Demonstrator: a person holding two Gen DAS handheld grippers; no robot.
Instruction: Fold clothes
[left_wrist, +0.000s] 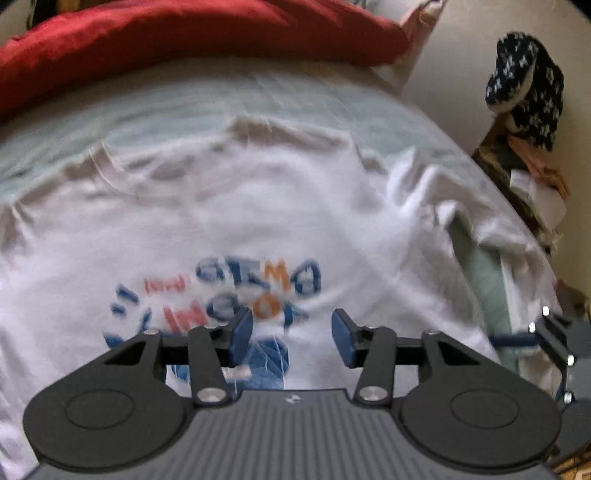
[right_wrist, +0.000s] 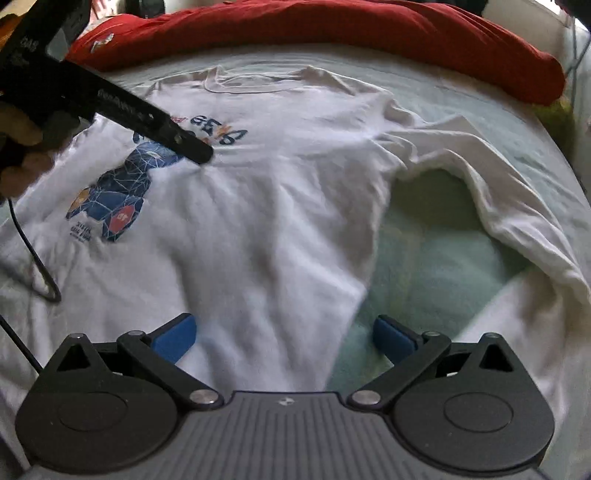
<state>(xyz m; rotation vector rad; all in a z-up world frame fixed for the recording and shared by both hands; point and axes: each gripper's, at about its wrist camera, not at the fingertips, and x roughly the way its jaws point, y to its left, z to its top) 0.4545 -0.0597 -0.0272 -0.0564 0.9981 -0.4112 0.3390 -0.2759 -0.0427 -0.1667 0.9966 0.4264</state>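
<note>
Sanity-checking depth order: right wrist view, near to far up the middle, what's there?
Right tongs, open → white T-shirt body → its collar → pale green bedsheet → red cushion.

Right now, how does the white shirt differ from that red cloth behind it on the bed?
The white T-shirt lies spread out with a blue and orange print; the red cloth is plain, with only a small mark near one end. The T-shirt lies near the open right gripper; the red cloth is bunched in a long roll along the far edge. Both are wrinkled and rest on the pale green bedcover.
</note>
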